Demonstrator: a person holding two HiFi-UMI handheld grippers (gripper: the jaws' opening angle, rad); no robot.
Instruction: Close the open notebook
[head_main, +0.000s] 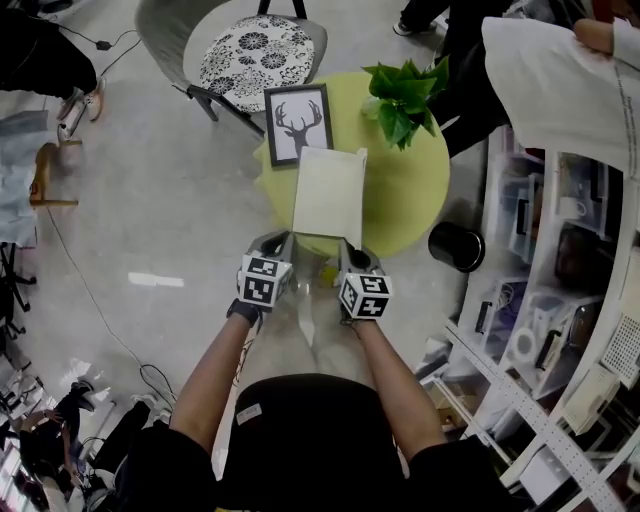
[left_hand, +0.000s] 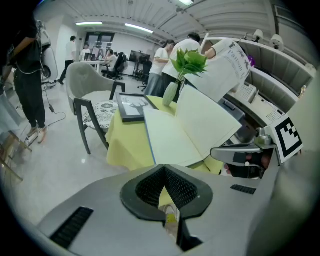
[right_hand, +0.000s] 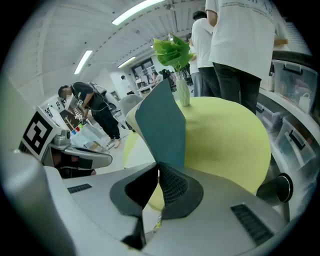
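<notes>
Notebook (head_main: 328, 195) half open at frame centre on yellow table (head_main: 415, 205)
Right gripper (right_hand: 157, 169) clamped on raised cover (right_hand: 160, 130) at its corner; left gripper (left_hand: 164, 171) closed, empty. Risk: thin cover slipping from pinch, flopping flat.

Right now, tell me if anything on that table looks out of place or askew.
Only the notebook: its right half stands tilted up off the table instead of lying flat, because the right gripper is pinching its cover. The plant is upright and nothing is spilled.
</notes>
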